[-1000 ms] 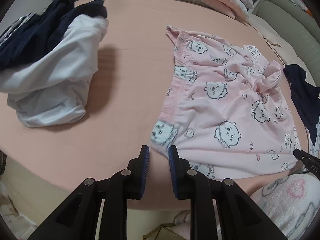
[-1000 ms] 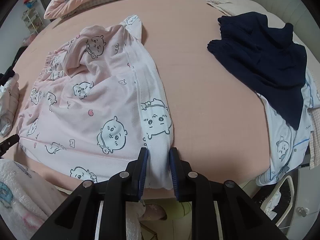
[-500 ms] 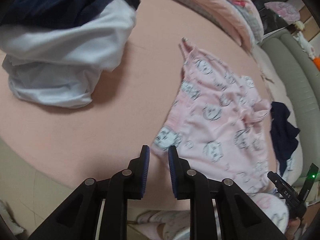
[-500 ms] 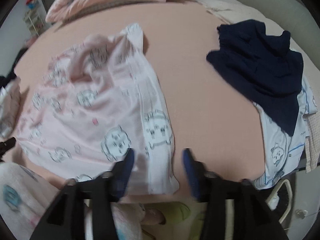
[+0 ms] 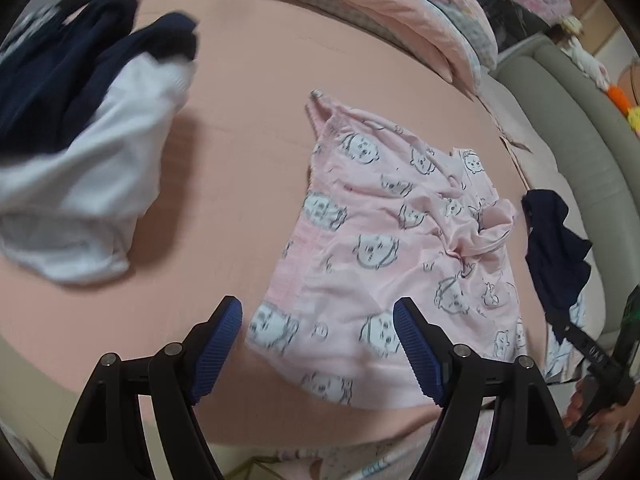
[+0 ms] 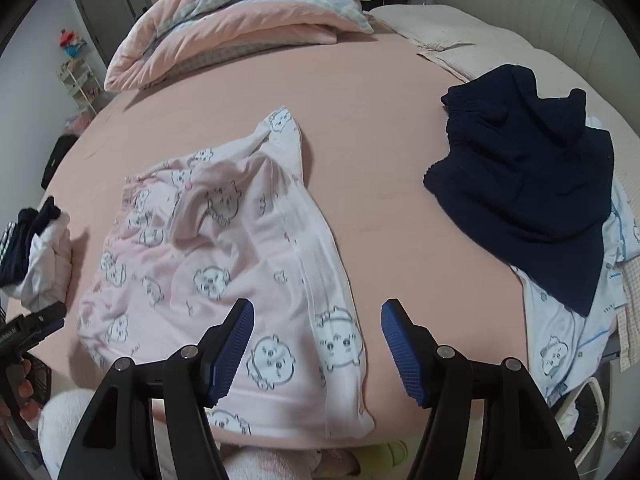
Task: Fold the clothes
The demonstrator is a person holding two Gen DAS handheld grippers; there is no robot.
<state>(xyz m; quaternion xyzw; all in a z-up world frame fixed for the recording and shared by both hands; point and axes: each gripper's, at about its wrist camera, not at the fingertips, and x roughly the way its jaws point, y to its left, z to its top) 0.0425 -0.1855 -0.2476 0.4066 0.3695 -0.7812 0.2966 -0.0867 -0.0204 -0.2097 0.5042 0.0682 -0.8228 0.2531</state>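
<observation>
Left wrist view: the pink shorts (image 5: 392, 248) lie flat on the bed (image 5: 240, 128). The left gripper (image 5: 318, 344) hovers above their near waistband corner, jaws opening, pads clear of the cloth. Left of the shorts, a blurred white-and-navy heap (image 5: 80, 152), cut off by the frame edge.

Right wrist view: the right gripper (image 6: 318, 344) hovers above the shorts' (image 6: 224, 272) white hem band, jaws opening, nothing pinched. Right of the shorts, a navy garment (image 6: 524, 192) partly covers a pale printed one (image 6: 560, 332).

Pink bed (image 6: 368, 128): pink shorts (image 6: 224, 264), navy garment (image 6: 528, 184), quilt (image 6: 240, 20).
</observation>
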